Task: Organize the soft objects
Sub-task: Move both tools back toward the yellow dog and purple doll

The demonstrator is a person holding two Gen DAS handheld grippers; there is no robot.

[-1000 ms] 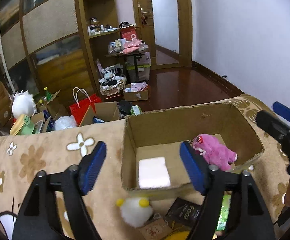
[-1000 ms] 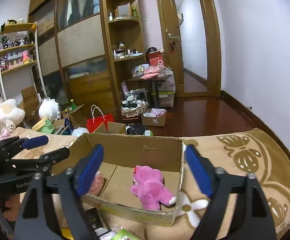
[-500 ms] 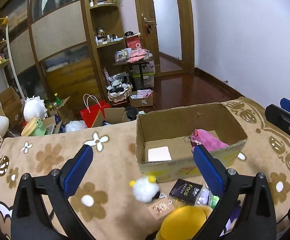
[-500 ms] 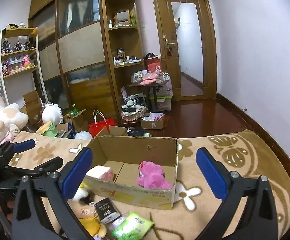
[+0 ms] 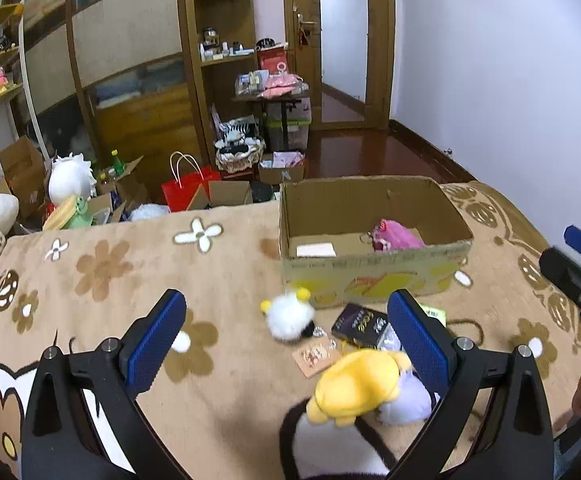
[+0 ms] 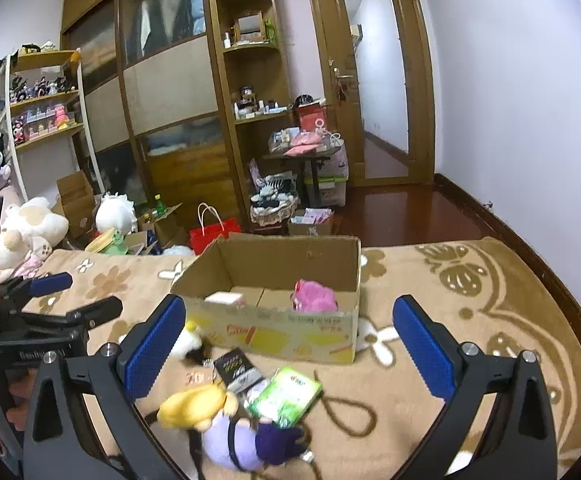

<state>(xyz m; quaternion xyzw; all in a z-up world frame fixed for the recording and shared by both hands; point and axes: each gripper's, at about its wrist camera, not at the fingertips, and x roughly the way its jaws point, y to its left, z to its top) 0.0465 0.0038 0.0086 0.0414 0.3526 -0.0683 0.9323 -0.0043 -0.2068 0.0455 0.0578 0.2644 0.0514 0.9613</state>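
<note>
Cardboard box on the blanket, loose items in front of it.
In the box, a flat pad lies left and a plush toy right. Before the box sit a small fluffy ball, a dark packet and a card; nearest the camera lies a plush doll.

The cardboard box stands open at the top, so its inside can be reached from above; a pink plush toy and a white block take up part of its floor, with bare cardboard between them. In front of the box the blanket is crowded: a white fluffy toy, a black packet, a green packet and a yellow and purple plush toy lie close together. To the left the blanket lies bare.
</note>
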